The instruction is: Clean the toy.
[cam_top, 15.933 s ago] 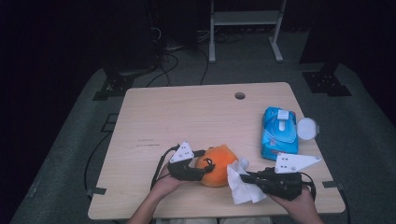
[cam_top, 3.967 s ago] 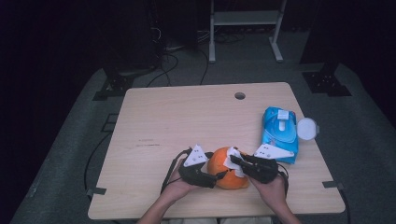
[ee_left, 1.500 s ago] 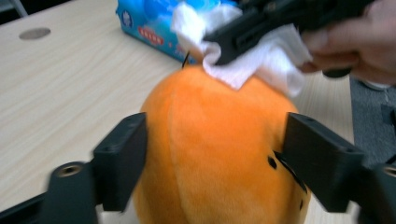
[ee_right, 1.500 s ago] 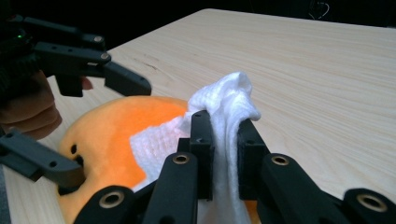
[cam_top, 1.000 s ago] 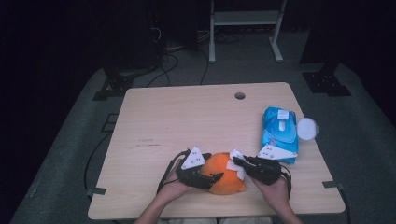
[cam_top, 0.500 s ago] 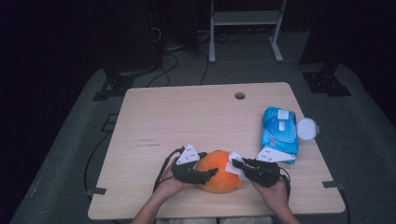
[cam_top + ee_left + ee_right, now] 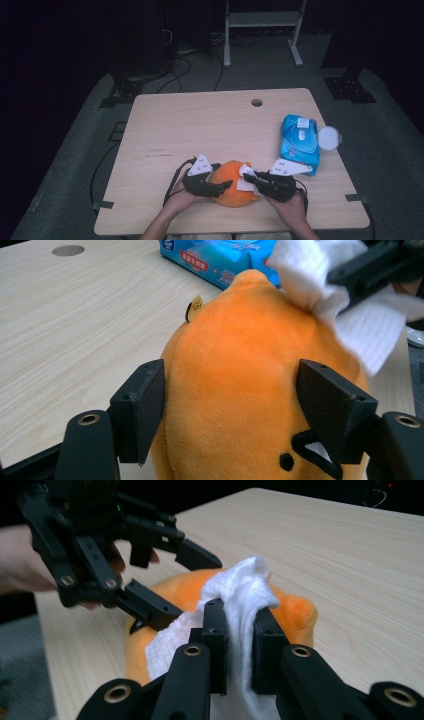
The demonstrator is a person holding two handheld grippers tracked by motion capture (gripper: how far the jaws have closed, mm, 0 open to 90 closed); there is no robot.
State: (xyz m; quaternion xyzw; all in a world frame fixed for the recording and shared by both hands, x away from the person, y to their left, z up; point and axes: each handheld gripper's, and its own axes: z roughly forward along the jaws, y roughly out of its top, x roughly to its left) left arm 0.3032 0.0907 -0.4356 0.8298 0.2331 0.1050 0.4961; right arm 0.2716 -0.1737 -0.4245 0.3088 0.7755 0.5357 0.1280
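1. Left gripper (image 7: pixel 230 405) – jaws, having just closed in, clamp the orange plush toy (image 7: pixel 250 390) at the table's (image 7: pixel 200 125) near edge.
2. Right gripper (image 7: pixel 239 645) – jaws pinch a white wet wipe (image 7: pixel 240 595) against the toy's top.

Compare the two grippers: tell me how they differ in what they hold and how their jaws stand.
The left gripper has its jaws spread wide around the orange plush toy; they have just been closing on it. The right gripper has its jaws nearly together, pinching a white wipe. The left gripper steadies the toy from its side; the right gripper lays the wipe against the toy's top. Both are black, hand-held, and meet at the toy.
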